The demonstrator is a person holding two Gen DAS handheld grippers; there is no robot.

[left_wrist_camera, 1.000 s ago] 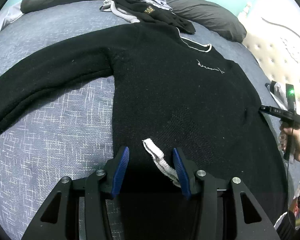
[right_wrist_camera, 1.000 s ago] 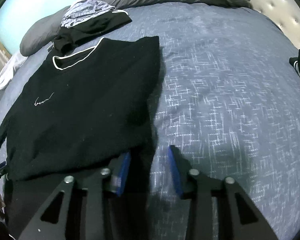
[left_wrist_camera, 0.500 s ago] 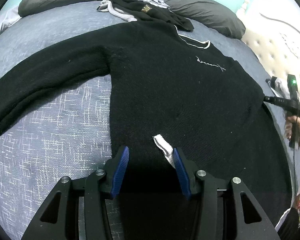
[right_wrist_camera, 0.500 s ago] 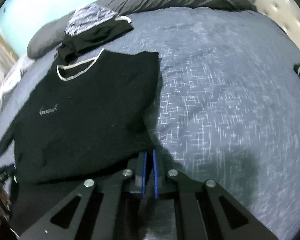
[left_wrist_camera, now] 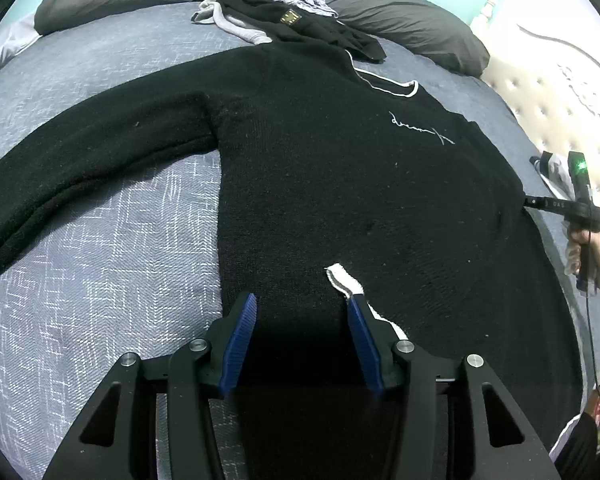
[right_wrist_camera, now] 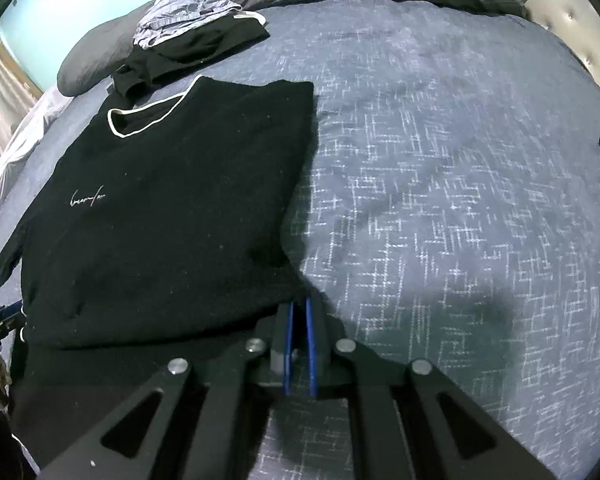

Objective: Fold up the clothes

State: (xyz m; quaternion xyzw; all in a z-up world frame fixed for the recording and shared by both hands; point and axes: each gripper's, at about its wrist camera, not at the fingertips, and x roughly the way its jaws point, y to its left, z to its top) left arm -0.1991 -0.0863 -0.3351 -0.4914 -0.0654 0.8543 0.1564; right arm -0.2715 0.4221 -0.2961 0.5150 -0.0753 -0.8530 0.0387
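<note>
Closing on the black sweater's near right edge, the right gripper now pinches it. The left gripper waits apart over the hem, so folding can start.

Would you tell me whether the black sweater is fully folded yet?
Partly folded: the black sweater has one sleeve spread across the bed; the other side is already turned in.

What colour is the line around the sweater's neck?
White, against the black sweater. The neck trim shows best in the right wrist view.
</note>
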